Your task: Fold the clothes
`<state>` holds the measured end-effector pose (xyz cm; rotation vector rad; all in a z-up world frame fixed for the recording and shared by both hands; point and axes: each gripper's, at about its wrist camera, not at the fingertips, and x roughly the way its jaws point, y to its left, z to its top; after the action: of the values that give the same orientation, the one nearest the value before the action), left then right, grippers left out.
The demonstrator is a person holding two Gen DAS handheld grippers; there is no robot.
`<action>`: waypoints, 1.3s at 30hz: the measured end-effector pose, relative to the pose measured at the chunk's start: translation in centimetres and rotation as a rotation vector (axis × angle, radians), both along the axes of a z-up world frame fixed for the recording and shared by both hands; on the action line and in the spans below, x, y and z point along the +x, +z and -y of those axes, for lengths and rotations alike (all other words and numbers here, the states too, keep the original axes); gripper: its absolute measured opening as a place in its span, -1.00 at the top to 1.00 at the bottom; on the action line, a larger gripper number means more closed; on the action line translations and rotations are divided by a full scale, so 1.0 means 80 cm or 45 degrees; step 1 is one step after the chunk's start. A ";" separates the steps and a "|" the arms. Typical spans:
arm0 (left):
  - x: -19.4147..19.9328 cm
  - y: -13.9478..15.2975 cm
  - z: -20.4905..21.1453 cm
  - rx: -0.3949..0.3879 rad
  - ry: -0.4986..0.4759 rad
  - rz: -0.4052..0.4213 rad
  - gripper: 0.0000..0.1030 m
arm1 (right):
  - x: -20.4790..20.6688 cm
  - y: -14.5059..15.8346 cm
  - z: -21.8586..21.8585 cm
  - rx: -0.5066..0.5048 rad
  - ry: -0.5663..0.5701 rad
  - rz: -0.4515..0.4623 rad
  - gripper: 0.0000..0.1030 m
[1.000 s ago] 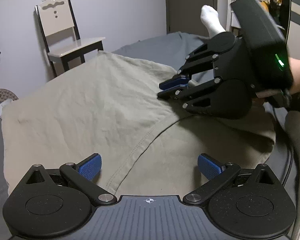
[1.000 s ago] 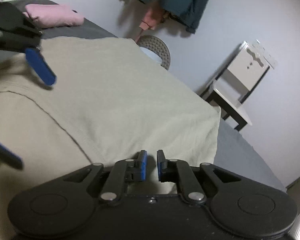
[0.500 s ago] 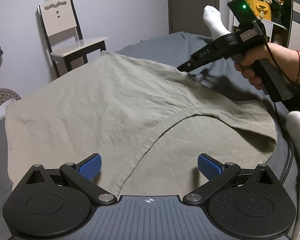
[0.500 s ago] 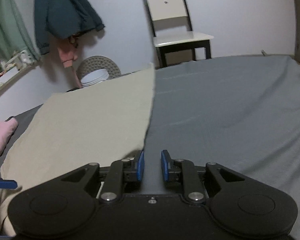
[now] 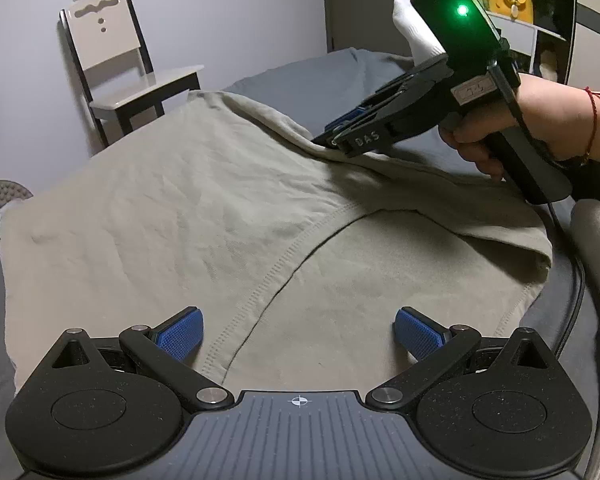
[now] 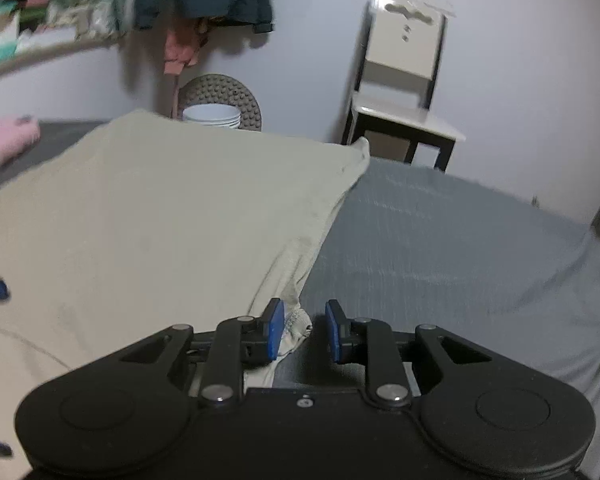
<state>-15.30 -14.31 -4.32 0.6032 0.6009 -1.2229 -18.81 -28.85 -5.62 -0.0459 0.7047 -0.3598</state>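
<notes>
Our right gripper (image 6: 301,330) stands partly open, a bunched hem of the shirt (image 5: 204,216) between its pads but not pinched. The left gripper (image 5: 298,330) gapes wide, empty, low over the shirt spread on the bed (image 6: 439,240). We risk closing on too little cloth, so the edge slips when lifted

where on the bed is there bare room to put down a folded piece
Bare grey sheet lies right of the beige garment, running toward the chair. The garment covers the middle, with the right gripper at its edge. The far-left corner holds a pink item.
</notes>
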 end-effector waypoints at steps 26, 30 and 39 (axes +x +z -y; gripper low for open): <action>0.010 0.002 -0.016 0.126 -0.016 -0.055 -0.99 | -0.071 0.015 0.035 0.174 -0.097 0.014 0.01; 0.022 0.008 -0.030 0.138 -0.008 -0.076 -0.99 | -0.078 0.017 0.028 0.178 -0.101 0.002 0.01; 0.123 0.060 -0.113 -0.194 0.463 -0.272 -0.99 | -0.111 0.085 -0.146 0.080 0.412 0.105 -0.35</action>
<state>-5.49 -5.30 0.47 0.2218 0.7518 -0.9827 -27.65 -17.14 1.16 -0.0842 0.6142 -0.0294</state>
